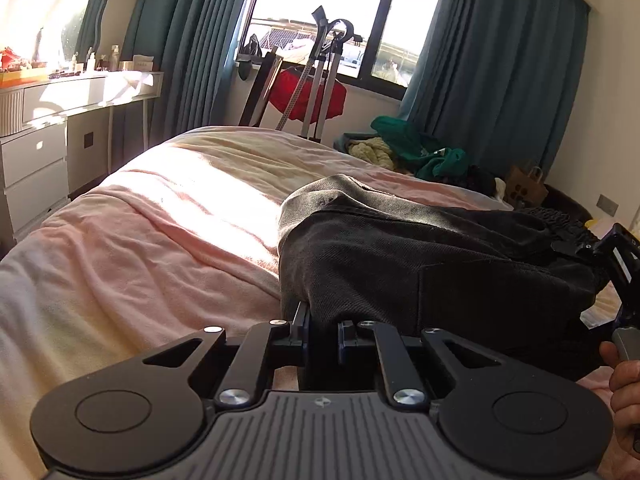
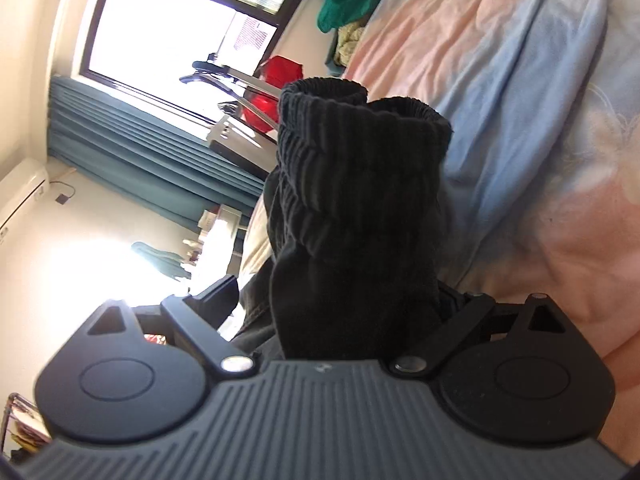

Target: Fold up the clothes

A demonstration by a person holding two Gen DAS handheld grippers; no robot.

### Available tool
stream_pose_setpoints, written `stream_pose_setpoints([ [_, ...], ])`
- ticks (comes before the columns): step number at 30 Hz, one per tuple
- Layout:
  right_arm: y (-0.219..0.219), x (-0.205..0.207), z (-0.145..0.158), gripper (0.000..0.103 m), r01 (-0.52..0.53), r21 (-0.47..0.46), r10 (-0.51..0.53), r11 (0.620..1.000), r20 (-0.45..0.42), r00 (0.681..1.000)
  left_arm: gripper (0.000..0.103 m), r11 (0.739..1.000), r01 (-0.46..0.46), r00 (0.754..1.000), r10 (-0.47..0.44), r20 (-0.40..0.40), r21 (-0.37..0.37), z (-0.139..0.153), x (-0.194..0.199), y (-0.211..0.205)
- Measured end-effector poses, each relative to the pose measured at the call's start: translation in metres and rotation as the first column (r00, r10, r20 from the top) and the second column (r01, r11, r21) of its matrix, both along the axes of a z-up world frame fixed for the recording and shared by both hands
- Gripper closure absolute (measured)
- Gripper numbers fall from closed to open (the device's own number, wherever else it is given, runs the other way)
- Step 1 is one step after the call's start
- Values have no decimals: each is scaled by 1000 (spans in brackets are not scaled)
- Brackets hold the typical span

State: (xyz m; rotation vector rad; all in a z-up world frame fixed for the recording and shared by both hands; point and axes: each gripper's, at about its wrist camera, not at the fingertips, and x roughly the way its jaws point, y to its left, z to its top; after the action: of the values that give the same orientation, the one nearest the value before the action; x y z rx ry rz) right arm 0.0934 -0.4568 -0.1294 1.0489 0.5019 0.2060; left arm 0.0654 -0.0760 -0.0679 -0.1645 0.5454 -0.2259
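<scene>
Between the fingers of the left gripper (image 1: pixel 322 326) a bunched edge of the dark garment (image 1: pixel 420 264) is pinched tight, the 2 pads drawn close on a thick wad of cloth. From that pinch the garment runs forward and to the right, draped in a slack hump above the bed (image 1: pixel 160 216), with a paler inside face turned up at its far end. At its right end the right gripper (image 1: pixel 618 252) grips the gathered waistband, with the person's hand (image 1: pixel 624 392) below it.

In the right wrist view, the ribbed elastic waistband (image 2: pixel 360 152) stands up straight ahead of the right gripper's fingers, and they are closed on the cloth below it, though the pads themselves are hidden by the fabric. Beyond the waistband lies the pink and blue bed cover.

Farther ahead of the left fingers, past the bed, a heap of green clothes (image 1: pixel 420 148) lies under the window.

Judging from the thick, uneven wads in both grips, a layer could slide out if the garment is pulled taut, and the sag would drop crookedly. Lowered as it hangs, the humped middle could also crease and skew any fold.
</scene>
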Motion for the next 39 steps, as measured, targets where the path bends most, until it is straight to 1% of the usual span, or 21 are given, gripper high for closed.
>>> stream_pose_setpoints([
  [3, 8, 5, -4, 6, -7, -85, 1, 996, -71, 997, 86, 1000, 9, 1000, -9, -15, -17, -1, 1, 1],
  [4, 9, 6, -8, 6, -6, -105, -4, 994, -102, 995, 82, 1000, 14, 1000, -14, -21, -17, -1, 1, 1],
  [6, 12, 9, -17, 12, -7, -143, -16, 990, -159, 987, 69, 1000, 22, 999, -23, -33, -17, -2, 0, 0],
  [7, 13, 9, -18, 19, -4, -165, -23, 986, -160, 987, 58, 1000, 26, 999, -27, -40, -17, -3, -1, -1],
  [8, 14, 8, -17, 21, 0, -183, -29, 983, -153, 988, 44, 1000, 11, 999, -10, -37, 7, -4, -2, -2],
  [10, 16, 4, -13, 32, 13, -204, -42, 979, -141, 989, 27, 999, -20, 999, 21, -27, 38, -4, -5, 0],
  [11, 17, 2, -12, 36, 20, -211, -49, 977, -135, 990, 23, 1000, -17, 999, 17, -35, 2, -3, -5, 5],
  [13, 18, -2, -8, 41, 35, -224, -63, 974, -123, 990, 20, 997, -10, 999, 6, -54, -76, 0, -5, 15],
  [16, 19, -4, -8, 44, 52, -230, -81, 972, -120, 989, 15, 981, -2, 997, -14, -81, -193, 4, -5, 30],
  [18, 21, -3, -8, 44, 63, -237, -93, 970, -117, 989, 2, 955, 5, 999, -15, -31, -295, 4, -8, 36],
  [19, 22, -3, -9, 44, 69, -242, -99, 968, -115, 988, 0, 938, 7, 1000, -7, 2, -345, 4, -10, 39],
  [22, 26, 1, -12, 44, 90, -260, -122, 961, -107, 987, 0, 883, 49, 999, -53, 4, -466, -7, 9, 41],
  [24, 28, 3, -14, 44, 105, -262, -136, 959, -103, 985, 0, 865, 6, 999, -31, -42, -502, -20, 28, 39],
  [26, 29, 4, -15, 44, 116, -268, -147, 957, -98, 984, 0, 861, -17, 996, -31, -85, -508, -33, 46, 37],
  [28, 30, 5, -16, 44, 122, -269, -152, 955, -95, 984, 0, 861, -33, 992, -35, -124, -507, -48, 62, 34],
  [32, 30, 6, -18, 44, 134, -264, -162, 955, -90, 983, 1, 884, 25, 996, -63, -67, -466, -57, 71, 23],
  [33, 31, 6, -18, 44, 136, -265, -165, 954, -88, 982, 2, 890, 28, 995, -70, -76, -456, -58, 75, 19],
  [35, 33, 9, -18, 44, 138, -268, -166, 953, -85, 982, 20, 887, 43, 994, -85, -70, -460, -57, 80, 14],
  [36, 33, 8, -19, 44, 136, -270, -164, 953, -85, 983, 22, 892, 31, 995, -72, -73, -451, -55, 80, 12],
  [38, 32, 8, -19, 45, 133, -273, -162, 953, -84, 983, 32, 914, 25, 996, -58, -68, -404, -50, 78, 6],
  [39, 32, 7, -18, 45, 134, -276, -162, 952, -82, 983, 35, 923, 26, 996, -55, -64, -384, -47, 76, 3],
])
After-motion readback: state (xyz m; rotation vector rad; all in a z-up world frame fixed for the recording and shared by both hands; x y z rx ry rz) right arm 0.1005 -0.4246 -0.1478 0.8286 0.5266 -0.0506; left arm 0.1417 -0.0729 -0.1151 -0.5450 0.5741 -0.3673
